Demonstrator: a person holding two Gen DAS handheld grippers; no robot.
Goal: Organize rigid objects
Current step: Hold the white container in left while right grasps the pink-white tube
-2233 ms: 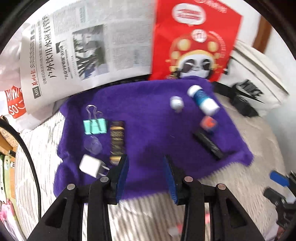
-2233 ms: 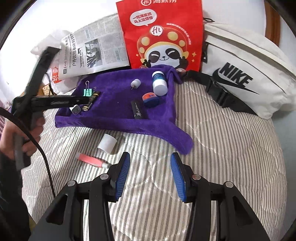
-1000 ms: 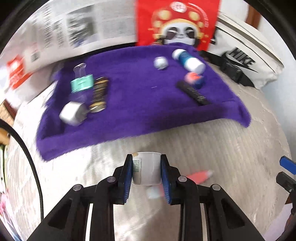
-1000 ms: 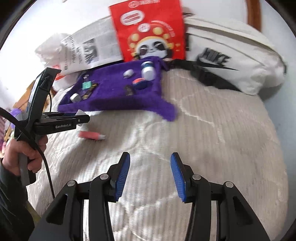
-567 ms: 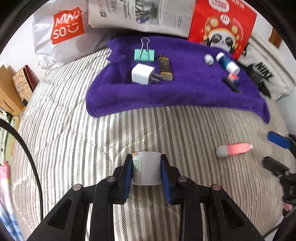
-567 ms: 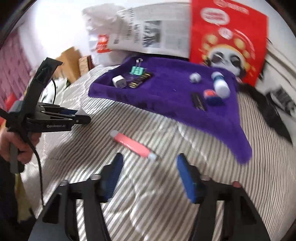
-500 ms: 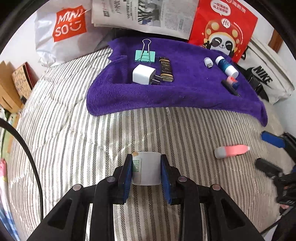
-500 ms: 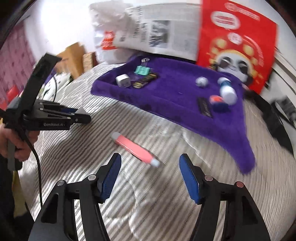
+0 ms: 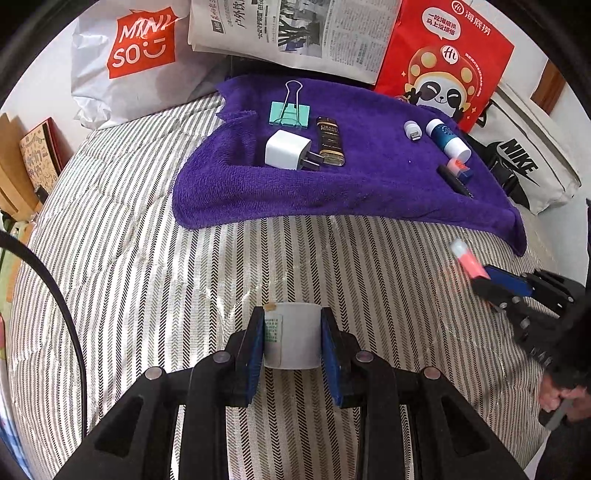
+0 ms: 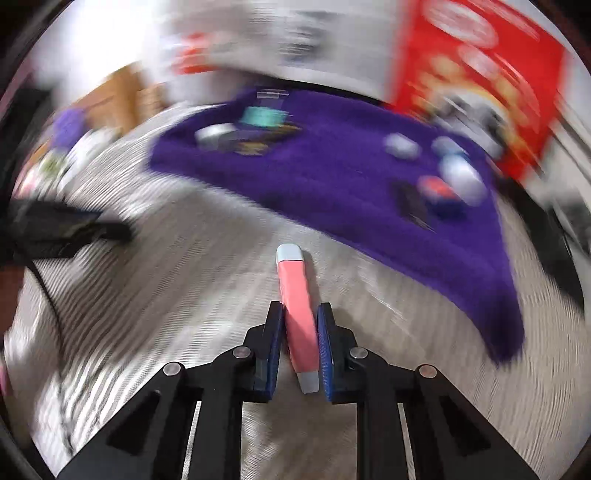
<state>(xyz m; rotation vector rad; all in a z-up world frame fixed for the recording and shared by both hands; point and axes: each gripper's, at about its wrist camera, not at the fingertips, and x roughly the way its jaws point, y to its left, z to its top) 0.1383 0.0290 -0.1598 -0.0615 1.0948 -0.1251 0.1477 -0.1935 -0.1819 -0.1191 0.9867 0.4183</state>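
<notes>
Striped quilt point(image 9: 147, 258) under purple towel point(image 9: 369, 184), beside newspaper point(image 9: 295, 33).

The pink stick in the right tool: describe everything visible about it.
The pink stick is a slim, flat bar, coral pink along its body with a pale grey cap at each end; it looks like smooth plastic. It lies lengthwise between the right tool's blue pads, which have just closed on its sides and press it. Its far end points toward the purple towel, above the striped bedding. Whether it touches the bedding cannot be told.
</notes>
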